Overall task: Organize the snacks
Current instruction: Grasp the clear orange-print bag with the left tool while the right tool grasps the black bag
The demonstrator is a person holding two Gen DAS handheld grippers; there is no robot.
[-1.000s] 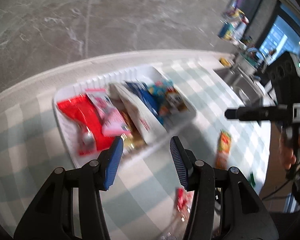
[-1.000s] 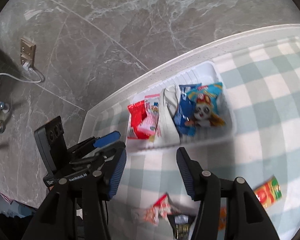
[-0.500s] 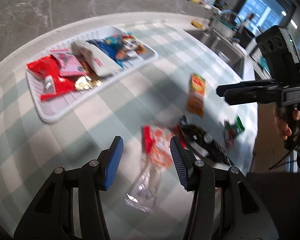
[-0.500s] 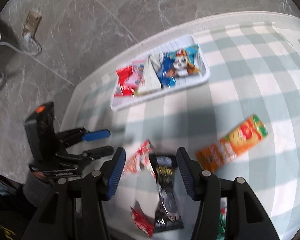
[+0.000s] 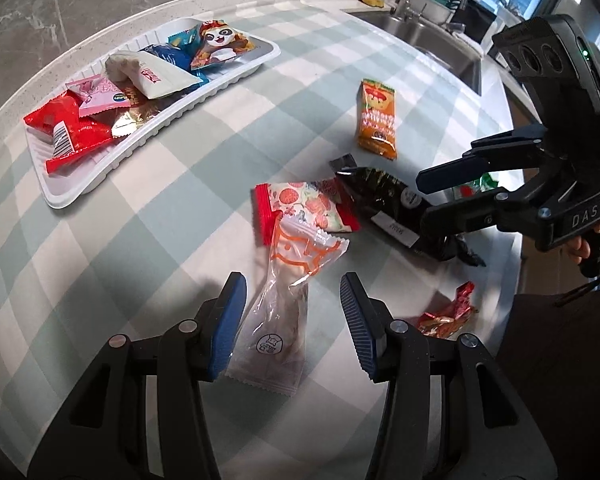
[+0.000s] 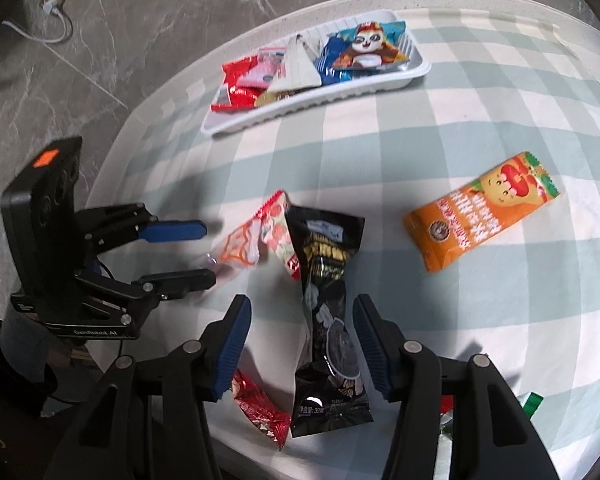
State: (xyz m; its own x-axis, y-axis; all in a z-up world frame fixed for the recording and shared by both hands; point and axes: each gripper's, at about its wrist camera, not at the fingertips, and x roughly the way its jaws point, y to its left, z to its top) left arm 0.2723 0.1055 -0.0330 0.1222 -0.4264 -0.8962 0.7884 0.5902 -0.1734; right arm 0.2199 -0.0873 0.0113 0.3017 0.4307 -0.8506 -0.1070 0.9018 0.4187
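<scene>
A white tray [image 5: 56, 196] holding several snack packs lies at the far left of the checked tablecloth; it also shows in the right wrist view [image 6: 380, 80]. My left gripper [image 5: 292, 320] is open around a clear pack with orange print [image 5: 288, 280], which lies on the cloth. My right gripper [image 6: 300, 336] is open around a black snack pack [image 6: 328, 320], also lying on the cloth. A red-and-white fruit pack [image 5: 308, 204], an orange bar [image 5: 376, 120] and a small red candy pack [image 5: 448, 312] lie loose nearby.
A sink with a tap [image 5: 432, 36] sits at the table's far right. A green-and-red wrapper [image 6: 528, 404] lies by the near edge. The table's edge [image 6: 148, 104] runs close behind the tray, with marble floor beyond.
Both grippers have pulled back from over the tray and come down low over the loose snacks at the table's near side. Both stay open.
</scene>
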